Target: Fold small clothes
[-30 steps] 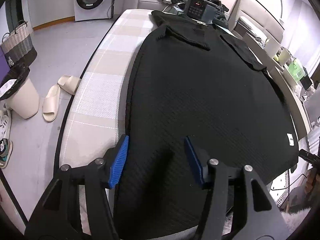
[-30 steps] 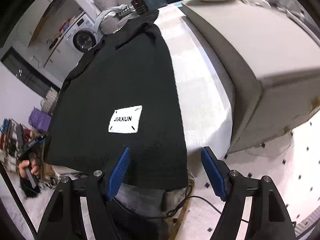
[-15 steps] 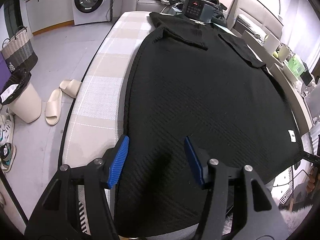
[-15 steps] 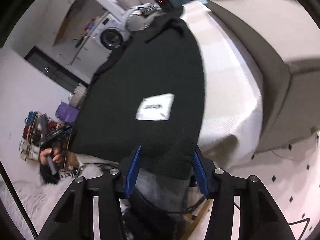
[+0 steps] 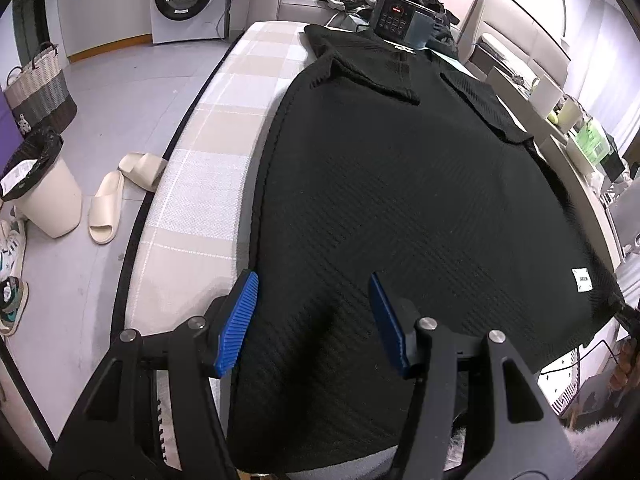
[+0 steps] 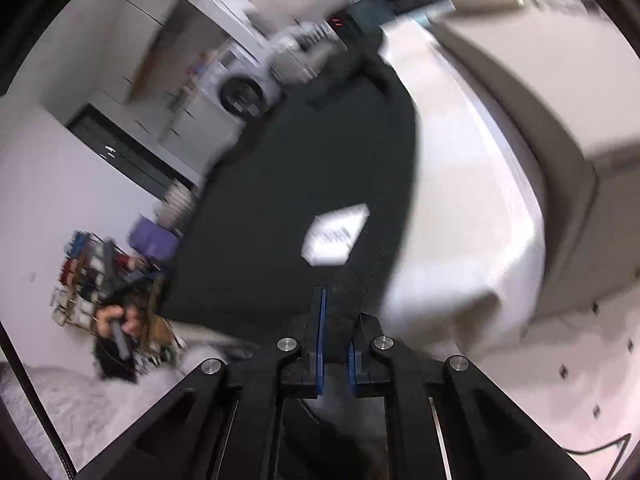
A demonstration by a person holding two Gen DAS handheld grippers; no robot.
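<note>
the black knit shirt point(image 5: 400, 208) lies spread flat along the bed point(image 5: 208, 184), collar toward the far end, hem hanging over the near edge. its fabric is ribbed in diagonal lines. one short sleeve is folded in across the chest near the collar; the other lies out toward the bed's right edge. a small white label point(image 5: 581, 280) sits near the hem's right corner. that corner is pinched between the blue pads of my right gripper point(image 6: 335, 344), though that view is blurred.
</note>
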